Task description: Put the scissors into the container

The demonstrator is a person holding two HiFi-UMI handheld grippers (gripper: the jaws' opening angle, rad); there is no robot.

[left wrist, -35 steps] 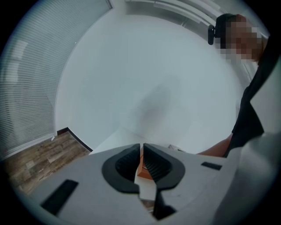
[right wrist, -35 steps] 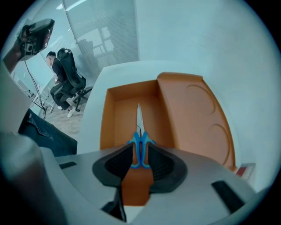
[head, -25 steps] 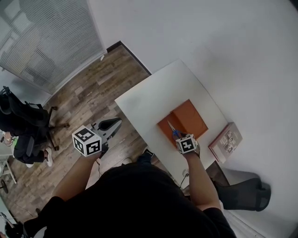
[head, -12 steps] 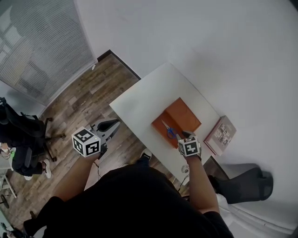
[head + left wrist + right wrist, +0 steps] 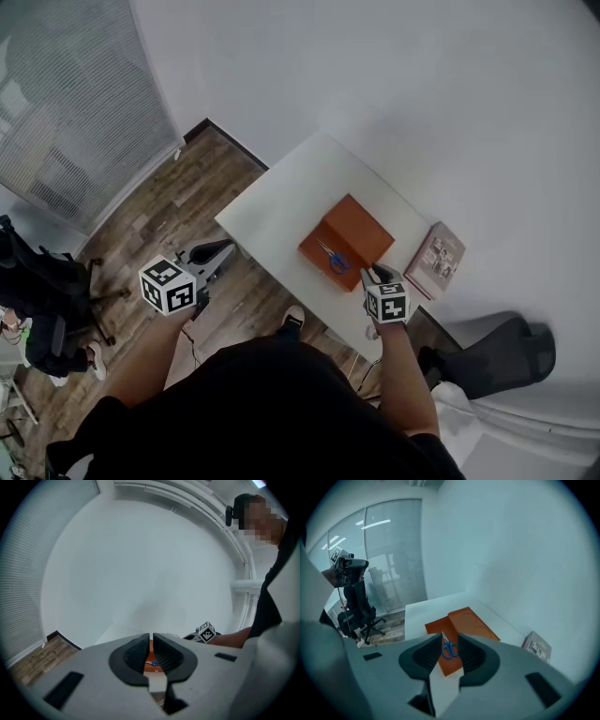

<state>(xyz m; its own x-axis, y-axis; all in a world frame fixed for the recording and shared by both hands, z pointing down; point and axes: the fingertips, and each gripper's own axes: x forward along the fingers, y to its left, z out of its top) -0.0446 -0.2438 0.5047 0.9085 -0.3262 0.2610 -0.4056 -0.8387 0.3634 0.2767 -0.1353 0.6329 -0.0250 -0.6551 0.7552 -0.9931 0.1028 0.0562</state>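
Observation:
Blue-handled scissors (image 5: 330, 256) lie in the near half of the orange container (image 5: 356, 230) on the white table (image 5: 281, 202). My right gripper (image 5: 374, 274) hovers just off the container's near right corner, open and holding nothing. In the right gripper view the scissors (image 5: 450, 648) show through the gap of that gripper (image 5: 450, 640), lying on the container (image 5: 468, 620). My left gripper (image 5: 227, 247) hangs over the wooden floor left of the table, shut and empty. Its own view shows the left gripper (image 5: 151, 641) shut, with the right gripper's marker cube (image 5: 205, 632) beyond.
A book (image 5: 434, 260) lies at the table's right end, next to the container, and shows again in the right gripper view (image 5: 536, 646). A white wall backs the table. An office chair (image 5: 358, 604) stands on the floor (image 5: 178, 216) to the left.
My right gripper has drawn back a little from the container toward the person, leaving the scissors lying in it. The head camera has shifted. The left gripper has hardly moved.

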